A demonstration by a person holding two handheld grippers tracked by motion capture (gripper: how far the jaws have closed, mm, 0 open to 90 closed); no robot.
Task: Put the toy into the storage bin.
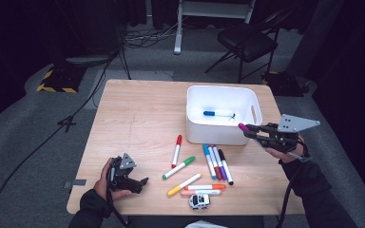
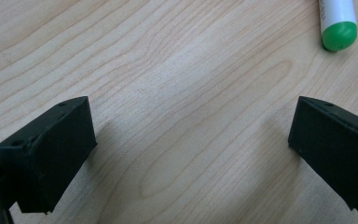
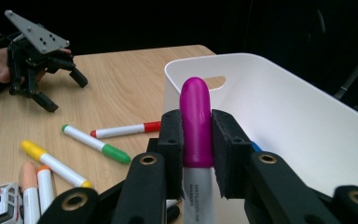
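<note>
1. While the magenta-capped marker (image 3: 196, 126) is pinched near its cap between the pads of the right gripper (image 1: 248, 129), it hangs above the table just at the front right corner of the white bin (image 1: 197, 126), cap pointing toward the bin.
2. To finish this step well, I would carry the marker over the rim until its whole length is above the bin floor, then lower it before letting go, so that it does not bounce off the wall.
3. Aim for the bare floor beside the blue marker (image 1: 218, 113) already lying inside.
4. Keep the grip firm until then; the barrel is smooth and could slip.
5. Farther out, the left gripper (image 1: 140, 184) rests on the wooden table (image 1: 138, 109) with its jaws spread wide and nothing between them, the green-capped marker (image 2: 338, 23) just beyond.
6. Other markers and a toy car (image 1: 199, 201) wait near the front edge.
</note>
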